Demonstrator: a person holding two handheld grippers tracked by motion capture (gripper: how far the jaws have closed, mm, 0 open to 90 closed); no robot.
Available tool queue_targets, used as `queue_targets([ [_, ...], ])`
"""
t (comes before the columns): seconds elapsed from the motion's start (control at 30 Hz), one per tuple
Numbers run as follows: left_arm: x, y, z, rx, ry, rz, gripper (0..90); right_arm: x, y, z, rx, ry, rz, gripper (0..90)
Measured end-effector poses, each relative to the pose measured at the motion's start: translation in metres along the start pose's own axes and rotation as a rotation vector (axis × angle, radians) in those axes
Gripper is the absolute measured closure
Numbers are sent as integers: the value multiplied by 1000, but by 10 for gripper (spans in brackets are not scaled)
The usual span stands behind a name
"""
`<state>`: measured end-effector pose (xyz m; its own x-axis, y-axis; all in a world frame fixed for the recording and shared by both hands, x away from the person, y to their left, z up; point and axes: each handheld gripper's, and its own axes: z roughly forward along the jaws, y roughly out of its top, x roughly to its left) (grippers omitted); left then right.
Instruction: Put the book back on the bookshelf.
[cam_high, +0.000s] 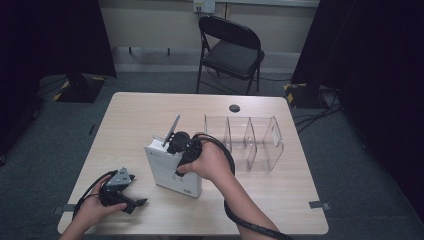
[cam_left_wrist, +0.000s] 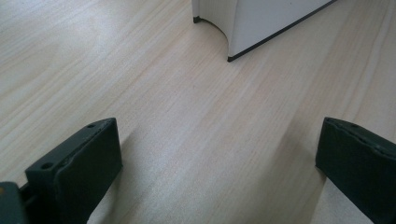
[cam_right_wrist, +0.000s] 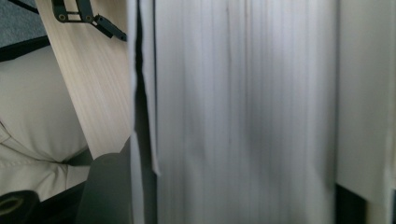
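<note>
A thick white book (cam_high: 172, 170) stands upright near the middle of the table (cam_high: 150, 107), with a thin grey sheet (cam_high: 173, 129) sticking up from its far end. My right gripper (cam_high: 171, 148) reaches down over the book's top. In the right gripper view its jaws straddle the page block (cam_right_wrist: 243, 112). The cover hangs loose from the pages beside the left jaw, so nothing is pinched. My left gripper (cam_high: 136, 205) rests on the table at the front left, open, with bare wood (cam_left_wrist: 210, 130) between its jaws. The book's lower corner (cam_left_wrist: 261, 23) lies just ahead of it.
A clear acrylic divider rack (cam_high: 245, 142) stands right of the book. A black folding chair (cam_high: 230, 50) sits beyond the far edge, and a cable hole (cam_high: 234, 108) is in the tabletop. Dark curtains flank the room.
</note>
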<state>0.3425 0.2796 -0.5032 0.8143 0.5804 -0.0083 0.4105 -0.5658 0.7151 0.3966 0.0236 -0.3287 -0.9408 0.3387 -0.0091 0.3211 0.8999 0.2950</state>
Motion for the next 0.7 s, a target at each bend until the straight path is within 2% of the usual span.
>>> queue_targets([
  [0.2, 0, 0, 0, 0, 1, 3, 0, 2, 2, 1, 32, -10, -2, 452],
  [0.3, 0, 0, 0, -1, 1, 2, 0, 4, 1, -1, 17, -13, -3, 482],
  [0.37, 0, 0, 0, 1, 4, 4, 0, 4, 0, -3, 6, 0, 12, 498],
  [0.7, 0, 0, 0, -1, 1, -1, 0, 6, -3, -6, -5, -16, 67, 515],
])
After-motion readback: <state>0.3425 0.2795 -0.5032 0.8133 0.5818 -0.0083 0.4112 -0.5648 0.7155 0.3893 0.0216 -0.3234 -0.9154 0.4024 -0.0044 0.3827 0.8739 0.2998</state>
